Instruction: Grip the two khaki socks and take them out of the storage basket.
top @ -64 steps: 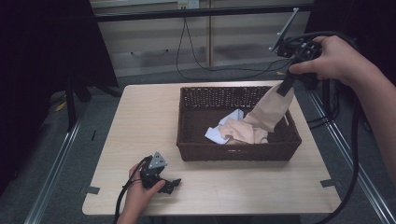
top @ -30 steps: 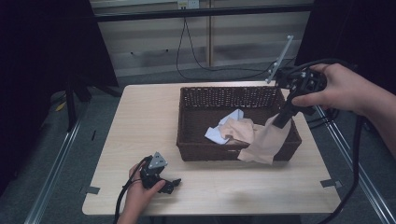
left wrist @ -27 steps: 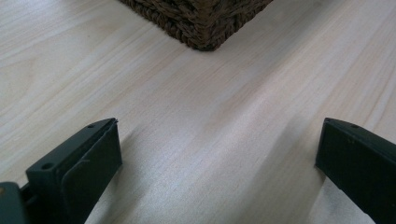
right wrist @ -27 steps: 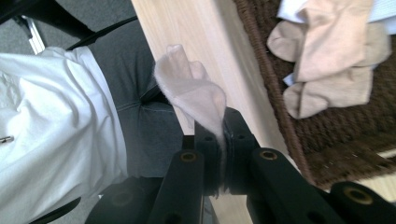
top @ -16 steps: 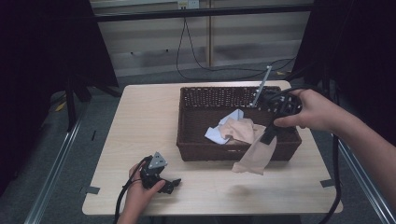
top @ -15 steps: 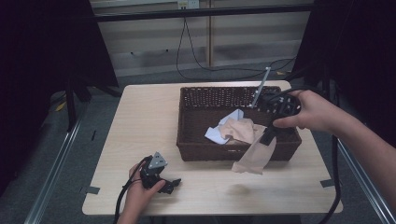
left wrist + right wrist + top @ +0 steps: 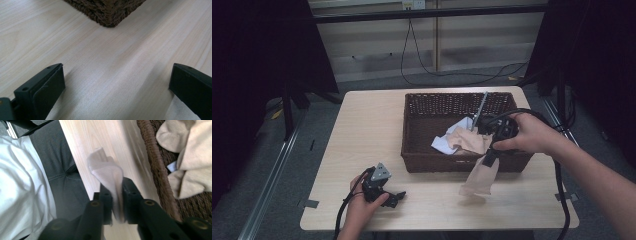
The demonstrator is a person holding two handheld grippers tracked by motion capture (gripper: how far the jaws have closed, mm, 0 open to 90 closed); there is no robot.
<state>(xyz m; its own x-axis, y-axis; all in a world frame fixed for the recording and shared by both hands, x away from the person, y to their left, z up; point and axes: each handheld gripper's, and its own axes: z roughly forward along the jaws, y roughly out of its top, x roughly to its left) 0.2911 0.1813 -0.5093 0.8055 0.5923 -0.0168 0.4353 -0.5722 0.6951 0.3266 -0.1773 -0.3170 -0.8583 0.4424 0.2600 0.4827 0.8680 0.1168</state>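
High view, near edge first: left gripper [image 7: 384, 192] rests on the table [image 7: 362, 130], front-left of the basket [image 7: 412, 150], hand around it. Left gripper view shows its jaws spread wide w/ bare wood between them and a basket corner [image 7: 110, 15] beyond; it's idle and holds nothing.

Right gripper [image 7: 489, 157] sits just in front of the basket's near wall, jaws clamped on the top of a beige sock [image 7: 479, 177]. Sock hangs down, its low end at or very close to the tabletop in front of the basket; can't tell for sure if it touches. Right gripper view confirms the pinch: sock [image 7: 110, 175] squeezed between both jaws, basket rim [image 7: 155, 167] to one side.

Farther back, inside the basket: more beige cloth [image 7: 469, 140] and a white piece [image 7: 443, 146], bunched near the front-right.

Step in hand, as I read it: moving one sock out of the basket onto the table. It's past the rim and low, so approx. at the put-down. Next move calls for lowering a bit more so it lies flat, then spreading the jaws and lifting clear w/o dragging it. Then back to the basket for the rest.
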